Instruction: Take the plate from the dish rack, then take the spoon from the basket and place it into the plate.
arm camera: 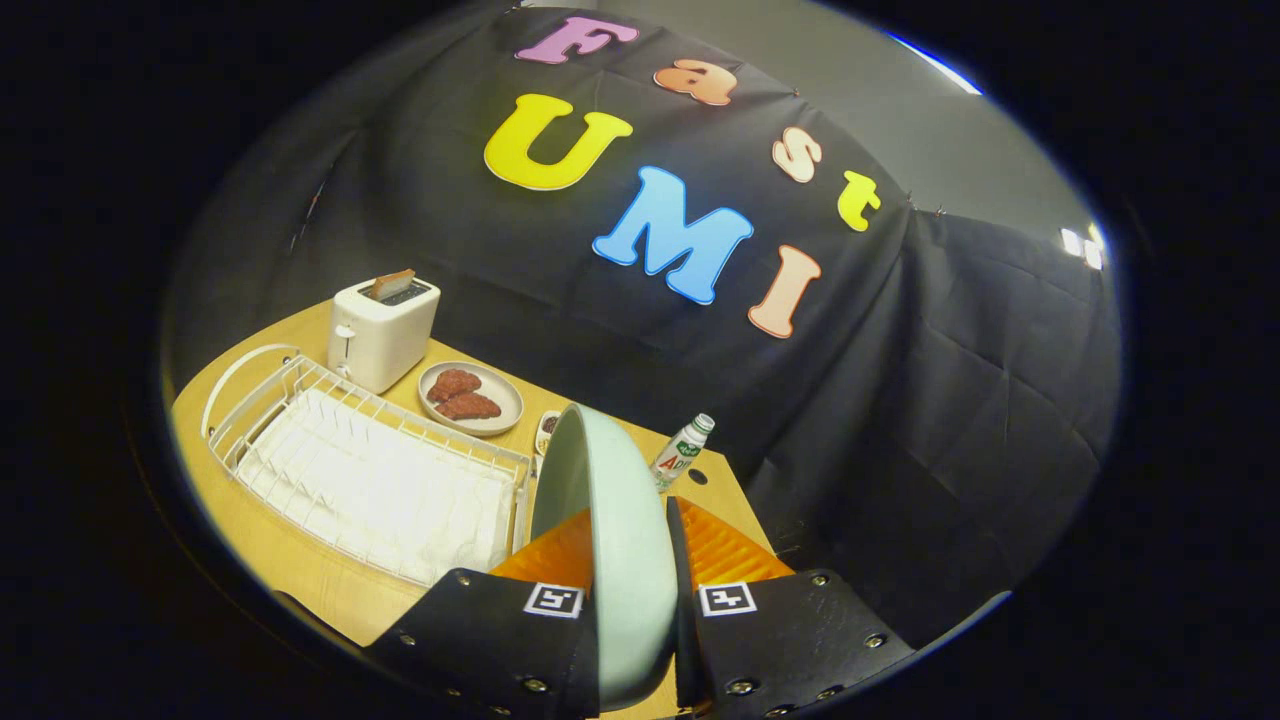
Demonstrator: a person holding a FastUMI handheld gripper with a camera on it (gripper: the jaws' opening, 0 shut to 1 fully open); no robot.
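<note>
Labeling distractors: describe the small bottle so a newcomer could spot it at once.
Start at the white dish rack on the wooden table. Beyond it the gripper holds a pale green plate on edge; the bottle stands just past that plate, near the black cloth. It is the one slim upright thing, white with a green label.

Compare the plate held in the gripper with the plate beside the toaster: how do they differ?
The pale green plate stands on edge, clamped between the fingers of the gripper; the beige plate lies flat on the table next to the toaster. The green plate carries nothing; the beige plate holds two reddish-brown pieces of food. Both are round.
</note>
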